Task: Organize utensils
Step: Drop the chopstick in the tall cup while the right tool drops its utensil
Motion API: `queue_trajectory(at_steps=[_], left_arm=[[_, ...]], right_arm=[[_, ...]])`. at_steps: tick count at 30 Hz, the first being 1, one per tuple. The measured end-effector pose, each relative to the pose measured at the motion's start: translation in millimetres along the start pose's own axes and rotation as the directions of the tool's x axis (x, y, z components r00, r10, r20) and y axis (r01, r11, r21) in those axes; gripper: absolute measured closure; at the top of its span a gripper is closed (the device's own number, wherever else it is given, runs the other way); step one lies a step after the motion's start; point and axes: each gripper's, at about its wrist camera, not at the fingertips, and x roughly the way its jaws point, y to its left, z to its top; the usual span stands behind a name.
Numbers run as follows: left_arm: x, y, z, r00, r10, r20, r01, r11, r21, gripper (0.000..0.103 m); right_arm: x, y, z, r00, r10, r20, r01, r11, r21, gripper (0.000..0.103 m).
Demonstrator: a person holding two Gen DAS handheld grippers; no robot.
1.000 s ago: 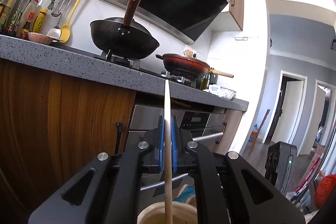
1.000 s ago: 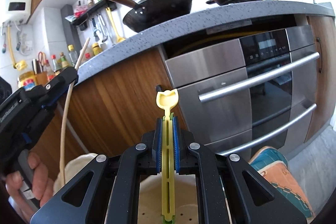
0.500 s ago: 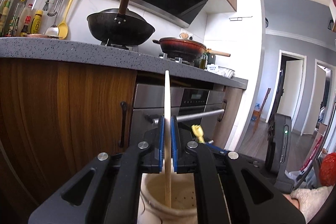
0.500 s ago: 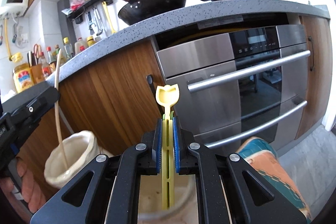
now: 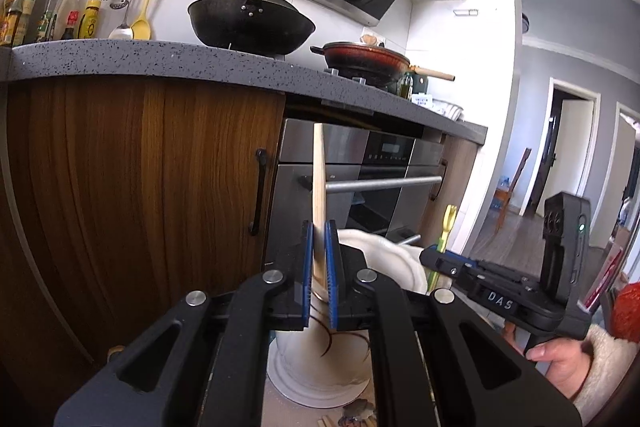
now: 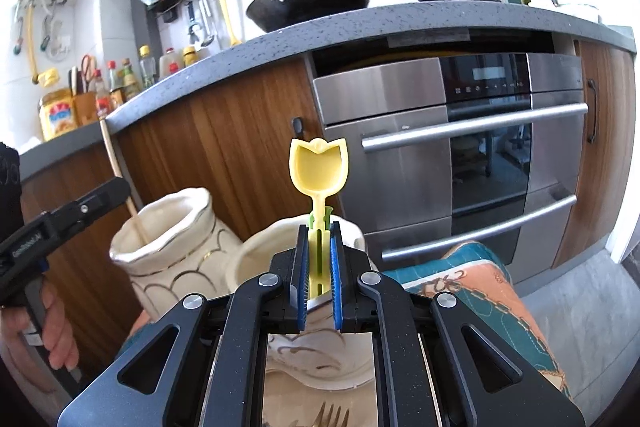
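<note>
My left gripper stands slightly parted around a wooden chopstick whose lower end is inside a cream vase with gold lines. In the right wrist view that vase stands at left with the chopstick leaning in it. My right gripper stands slightly parted around a yellow tulip-shaped spoon, whose handle goes down into a second cream vase. The spoon also shows in the left wrist view.
A wooden cabinet and a steel oven stand behind the vases under a grey counter. A black wok and a red pan sit on the stove. A metal fork lies below the right gripper.
Both grippers have come down, lowering the chopstick and the yellow spoon deeper into their vases. Both pairs of jaws have parted slightly.
</note>
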Motion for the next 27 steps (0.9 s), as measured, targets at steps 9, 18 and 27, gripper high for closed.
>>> queue_trajectory(at_steps=[9,18,27], left_arm=[[4,-12,-8,1.000,0.012,-0.010,-0.012,0.998,0.067,0.097],[4,-8,-8,1.000,0.027,-0.005,-0.026,0.998,0.059,0.084],[0,-4,-6,0.999,0.043,0.029,-0.045,0.998,0.042,0.053]], right_arm=[[-3,7,-1,1.000,-0.015,0.020,0.016,0.999,-0.050,0.092],[-3,7,-2,0.999,-0.022,0.029,0.024,0.998,-0.058,0.089],[-10,6,-1,0.998,-0.027,0.064,0.030,0.998,-0.050,0.066]])
